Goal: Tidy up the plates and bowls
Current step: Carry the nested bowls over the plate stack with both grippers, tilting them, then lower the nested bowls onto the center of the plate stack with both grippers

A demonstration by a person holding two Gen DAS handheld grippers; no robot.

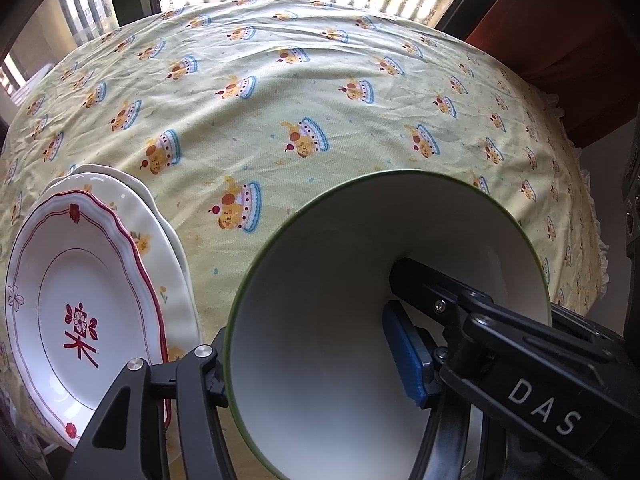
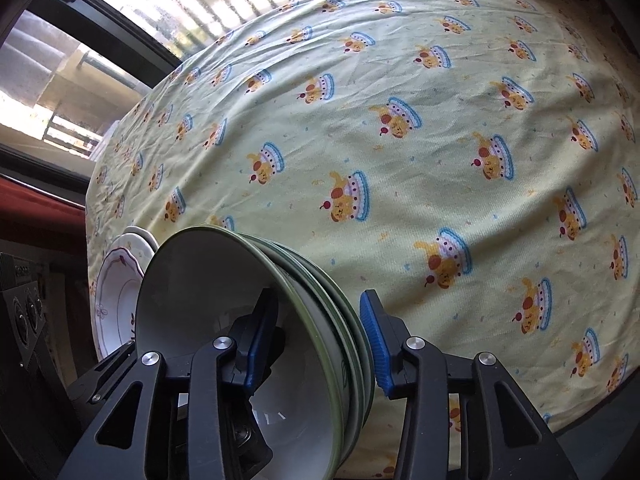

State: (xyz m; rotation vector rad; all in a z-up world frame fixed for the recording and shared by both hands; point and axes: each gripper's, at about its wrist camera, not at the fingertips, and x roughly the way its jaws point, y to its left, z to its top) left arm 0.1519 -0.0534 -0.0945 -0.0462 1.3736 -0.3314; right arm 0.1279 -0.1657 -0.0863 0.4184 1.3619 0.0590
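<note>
My left gripper (image 1: 312,360) is shut on the rim of a white bowl with a green edge (image 1: 332,300), one finger (image 1: 408,354) inside it and the other outside. A stack of plates (image 1: 80,312), topped by a white plate with red trim, lies to its left. In the right wrist view my right gripper (image 2: 320,344) straddles the wall of a stack of nested green-rimmed bowls (image 2: 224,300), one blue pad (image 2: 258,344) inside and one pad (image 2: 376,344) outside with a gap to the bowls. The plate stack (image 2: 120,300) shows behind.
The table carries a pale yellow cloth with cake prints (image 1: 320,100), wide and bare beyond the dishes. A window with bars lies behind the far edge. A red-brown chair (image 1: 560,40) stands at the back right.
</note>
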